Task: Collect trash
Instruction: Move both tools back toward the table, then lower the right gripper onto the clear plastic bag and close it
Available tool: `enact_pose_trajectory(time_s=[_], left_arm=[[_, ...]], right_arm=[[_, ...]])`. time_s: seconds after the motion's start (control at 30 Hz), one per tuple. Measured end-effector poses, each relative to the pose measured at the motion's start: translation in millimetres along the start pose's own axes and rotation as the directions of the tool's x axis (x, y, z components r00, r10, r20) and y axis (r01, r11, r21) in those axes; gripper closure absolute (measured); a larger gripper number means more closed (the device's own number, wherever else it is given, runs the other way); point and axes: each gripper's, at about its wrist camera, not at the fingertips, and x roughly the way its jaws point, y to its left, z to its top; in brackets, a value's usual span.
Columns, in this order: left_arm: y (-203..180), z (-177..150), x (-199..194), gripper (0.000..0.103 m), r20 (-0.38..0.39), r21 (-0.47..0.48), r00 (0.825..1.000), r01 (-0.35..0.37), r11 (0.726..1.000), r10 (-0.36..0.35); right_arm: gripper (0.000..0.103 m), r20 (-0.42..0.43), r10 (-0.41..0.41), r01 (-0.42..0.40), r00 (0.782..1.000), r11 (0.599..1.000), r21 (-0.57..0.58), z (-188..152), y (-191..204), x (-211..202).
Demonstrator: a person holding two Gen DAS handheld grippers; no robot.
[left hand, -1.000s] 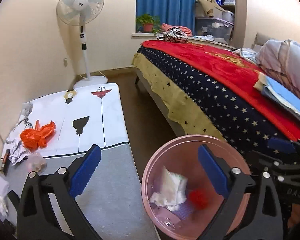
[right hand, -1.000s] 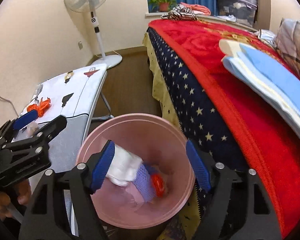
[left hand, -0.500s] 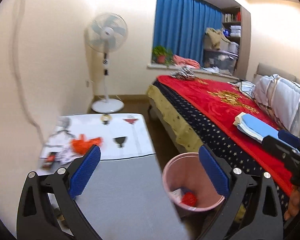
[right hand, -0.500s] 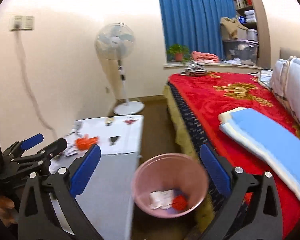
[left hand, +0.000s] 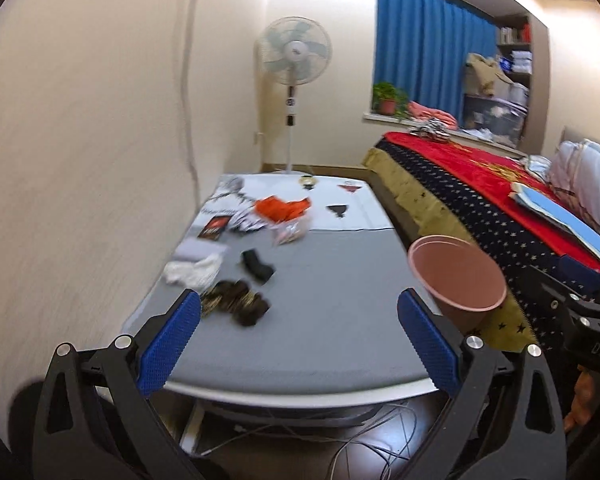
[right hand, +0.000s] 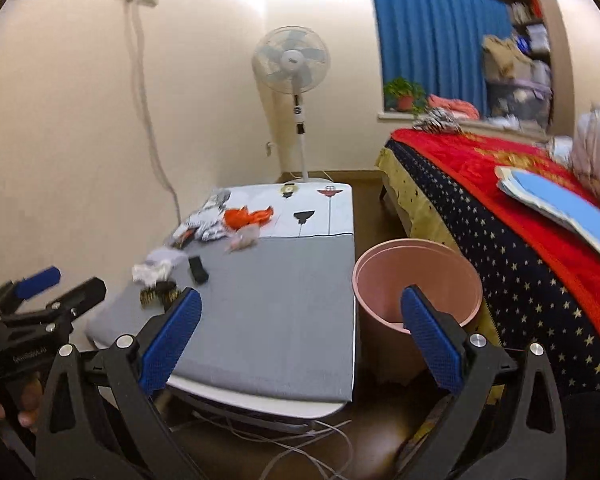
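The right gripper [right hand: 300, 336] is spread wide with nothing between its blue pads, having just finished opening; the left gripper [left hand: 298, 340] also gapes empty. The trash lies scattered on the table [left hand: 340, 320]: a dark crumpled wrapper [left hand: 236, 302] at the near left, white tissue [left hand: 192, 270] behind it, an orange bag [left hand: 282, 208] farther back. The pink bin [right hand: 416, 284] stands just right of the table. Soft, loose scraps could slip from the pads or slide along the table toward the wall under a hasty grab.

Scattered trash [left hand: 236, 264] litters the table; pink bin [right hand: 416, 284] stands upright beside it.
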Motion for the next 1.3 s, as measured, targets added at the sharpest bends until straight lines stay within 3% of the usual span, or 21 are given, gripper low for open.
enact_pose_trajectory(time_s=[0.07, 0.23, 0.5, 0.8, 1.03, 1.3], left_arm=[[6.6, -7.6, 1.5, 0.008, -0.027, -0.022, 1.0, -0.008, 1.0, 0.008], [12.1, -8.4, -3.5, 0.008, 0.011, -0.01, 0.999, -0.047, 0.999, 0.047], [20.7, -8.0, -6.3, 0.008, 0.012, -0.027, 0.996, -0.087, 0.996, 0.087], [31.8, -2.5, 1.6, 0.008, -0.028, -0.072, 0.995, -0.096, 0.993, 0.094], [43.3, 30.5, 12.0, 0.008, -0.007, -0.05, 0.992, -0.126, 0.991, 0.126], [64.4, 81.6, 64.1, 0.008, 0.002, -0.062, 0.983, -0.181, 0.982, 0.181]], right_arm=[[0.005, 0.007, 0.016, -0.016, 1.0, 0.999, -0.03, -4.6, 7.5, -4.0], [0.005, 0.003, 0.045, -0.045, 0.999, 0.998, -0.042, -8.4, 16.7, -5.9], [0.005, -0.026, 0.048, -0.049, 0.999, 0.999, -0.025, -10.8, 13.7, 0.7], [0.005, -0.055, 0.07, -0.07, 0.996, 0.997, -0.012, -8.1, 16.1, 13.0], [0.005, -0.053, 0.086, -0.087, 0.995, 0.996, -0.02, 22.7, 21.5, 34.8], [0.005, 0.008, 0.053, -0.053, 0.999, 0.997, -0.06, 79.6, 37.7, 114.8]])
